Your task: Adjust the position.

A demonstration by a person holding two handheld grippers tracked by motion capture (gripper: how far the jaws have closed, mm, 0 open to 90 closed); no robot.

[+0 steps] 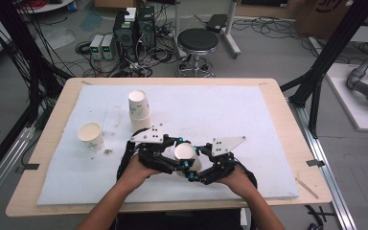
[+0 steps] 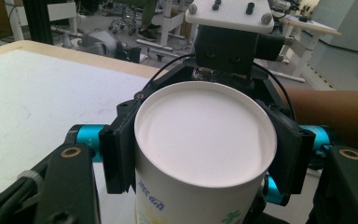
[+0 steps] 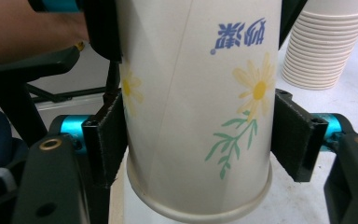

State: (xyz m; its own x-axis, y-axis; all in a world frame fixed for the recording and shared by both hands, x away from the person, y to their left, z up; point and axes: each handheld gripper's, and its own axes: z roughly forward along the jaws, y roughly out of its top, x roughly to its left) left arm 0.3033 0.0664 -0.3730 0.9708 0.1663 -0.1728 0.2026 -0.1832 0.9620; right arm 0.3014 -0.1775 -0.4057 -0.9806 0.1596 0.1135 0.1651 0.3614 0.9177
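- Far left on bench [image 1: 57,120]: single paper cup [image 1: 90,135], upright, mouth up, standing on white foam sheet [image 1: 230,110] w/ a few dark crumbs just beside it.
- Right of that: stack of cups [image 1: 139,111], upright, just behind left tongs.
- Left tongs [image 1: 178,154]: held in person's left hand [image 1: 135,171], jaws closed on the held cup [image 1: 187,158]. Left gripper view: the cup's flat base [image 2: 205,135] faces the camera.
- Held cup: near front-centre of bench, above foam sheet, between both tongs, upside down – rim low in right gripper view, flower print [image 3: 254,88] inverted.
- Right tongs [image 1: 195,165]: in right hand [image 1: 239,181], jaws clamped on same cup; right gripper view shows pads [image 3: 108,140] pressed on cup wall just above rim.
- The two tongs face each other across the cup, nearly touching.
- Behind bench, on floor: black stool [image 1: 198,48], boxes & cables.
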